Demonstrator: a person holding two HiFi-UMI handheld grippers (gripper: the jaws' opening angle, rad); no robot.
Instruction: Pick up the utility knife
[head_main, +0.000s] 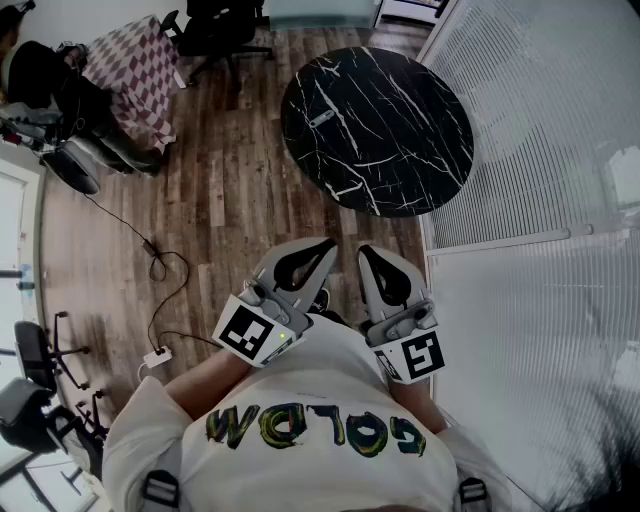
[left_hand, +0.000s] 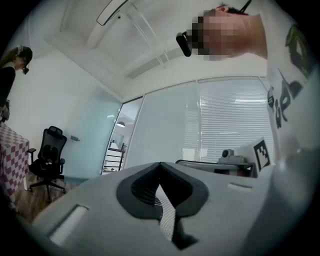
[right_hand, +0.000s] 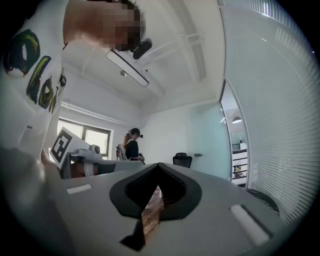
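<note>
The utility knife (head_main: 322, 118), a small grey bar, lies on the left part of a round black marble table (head_main: 400, 150) ahead of me. Both grippers are held close to my chest, well short of the table and level. My left gripper (head_main: 328, 243) is shut with nothing between its dark pads (left_hand: 145, 187). My right gripper (head_main: 366, 250) sits beside it, also shut and empty, its tips (right_hand: 159, 166) meeting. Neither gripper view shows the knife; they look out across the room.
A white slatted wall (head_main: 540, 120) runs along the right, next to the table. At the far left stand a checkered-cloth table (head_main: 140, 65), office chairs (head_main: 225, 25) and another person (right_hand: 131, 145). A cable (head_main: 160, 265) trails over the wooden floor at my left.
</note>
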